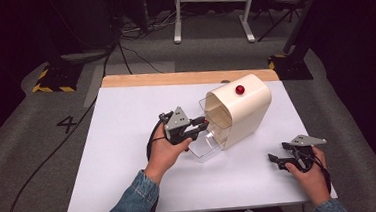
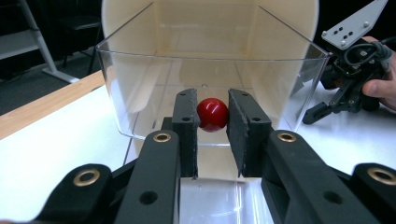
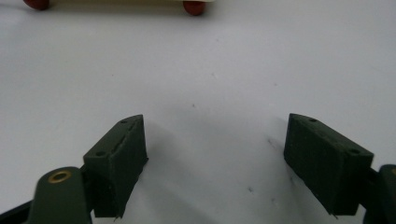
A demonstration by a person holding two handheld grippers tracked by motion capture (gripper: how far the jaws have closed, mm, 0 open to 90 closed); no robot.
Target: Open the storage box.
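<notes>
Left gripper view: the two black pads (image 2: 187, 122) of the left gripper (image 2: 213, 122) press from both sides on one red knob (image 2: 212, 114), which sits squarely between them; the jaws are clamped on it. The knob is fixed to the front wall of one clear drawer (image 2: 140, 84), and past that wall the drawer's floor runs back into one cream box (image 2: 289, 18). Off to the right in this view, the right gripper (image 2: 322, 109) rests on the table with a hand (image 2: 380, 86) around it and its grey plate on top.

High view: the left gripper (image 1: 203, 125) sits at the drawer (image 1: 204, 152), which stands pulled partway out of the box (image 1: 241, 110) toward the person. A second red knob (image 1: 239, 89) sits on top of the box. The left hand (image 1: 166, 147) comes in from a denim sleeve (image 1: 132, 202). The right gripper (image 1: 276, 160) lies well apart from the box, near the table's (image 1: 128, 140) right front corner, held by the right hand (image 1: 308, 172).

Right gripper view: its two jaws stand wide apart over bare white table (image 3: 210, 70), nothing between them. Two red feet (image 3: 193, 6) show at the top edge under a cream base.
</notes>
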